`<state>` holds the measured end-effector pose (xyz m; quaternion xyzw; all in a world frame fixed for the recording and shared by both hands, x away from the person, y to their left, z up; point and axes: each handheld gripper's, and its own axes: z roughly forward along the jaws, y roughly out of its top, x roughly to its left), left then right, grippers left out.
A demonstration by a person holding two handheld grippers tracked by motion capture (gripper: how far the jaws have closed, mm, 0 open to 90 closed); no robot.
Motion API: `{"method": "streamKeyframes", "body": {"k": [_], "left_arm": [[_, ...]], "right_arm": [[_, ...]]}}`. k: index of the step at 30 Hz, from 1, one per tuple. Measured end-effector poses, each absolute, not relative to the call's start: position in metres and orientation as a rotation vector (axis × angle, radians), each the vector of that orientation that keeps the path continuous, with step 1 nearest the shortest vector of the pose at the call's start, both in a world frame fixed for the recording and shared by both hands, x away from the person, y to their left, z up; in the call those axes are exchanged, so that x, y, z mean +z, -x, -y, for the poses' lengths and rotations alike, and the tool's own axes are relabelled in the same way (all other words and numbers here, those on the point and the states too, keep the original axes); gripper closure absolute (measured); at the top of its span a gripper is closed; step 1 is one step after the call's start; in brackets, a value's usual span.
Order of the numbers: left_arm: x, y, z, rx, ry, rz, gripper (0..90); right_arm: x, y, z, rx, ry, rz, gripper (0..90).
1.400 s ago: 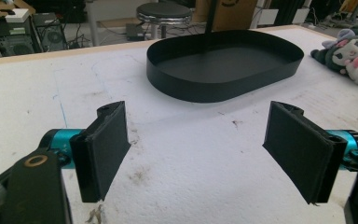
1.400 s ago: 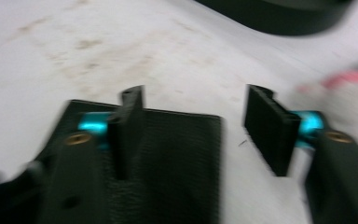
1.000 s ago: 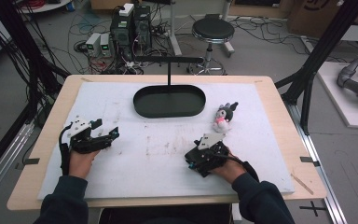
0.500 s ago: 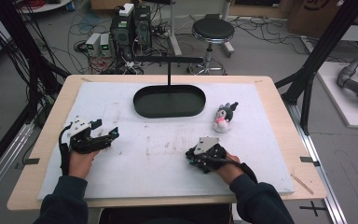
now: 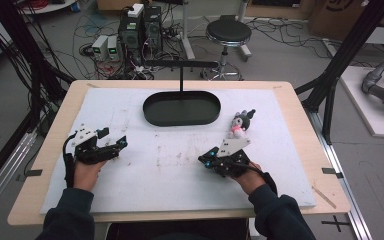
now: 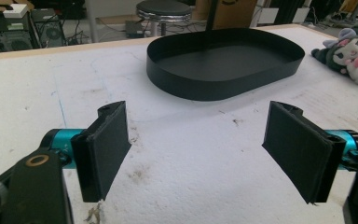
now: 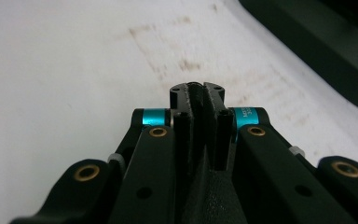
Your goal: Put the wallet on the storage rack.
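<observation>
A black oval tray [image 5: 181,108] with an upright T-handle sits at the back middle of the white mat; its wall [image 6: 223,86] faces me in the left gripper view. A small plush toy [image 5: 240,123], black, white and pink, lies right of the tray and appears again [image 6: 352,52] at the far right. My left gripper [image 5: 112,138] rests low on the mat's left side, open, with nothing between its pads [image 6: 105,149]. My right gripper [image 5: 205,161] is near the front right, below the plush, shut with its pads pressed together [image 7: 196,95] on nothing.
The white mat [image 5: 180,165] covers a wooden table [image 5: 300,107]. Beyond the far edge stand computer cases [image 5: 140,25], a round stool [image 5: 228,34] and tangled cables. Black frame posts [image 5: 347,55] rise at the right.
The right gripper has turned and slid a little left, away from the plush, staying low on the mat. The left gripper has hardly moved.
</observation>
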<state>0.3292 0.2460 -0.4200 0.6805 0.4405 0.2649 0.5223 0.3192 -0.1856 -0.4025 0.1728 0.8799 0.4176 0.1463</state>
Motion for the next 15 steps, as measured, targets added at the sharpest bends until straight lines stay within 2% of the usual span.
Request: {"method": "streamKeyframes", "body": {"k": [9,15], "left_arm": [[-0.420,-0.329,-0.248,0.632,-1.620,-1.058,22.0],[-0.420,-0.329,-0.249,0.630,-1.620,-1.056,22.0]], "right_arm": [[-0.373,-0.314,0.175,1.588,-0.485,-2.551,84.2],[-0.373,-0.324,0.178,1.614,-0.618,-2.509,84.2]]}}
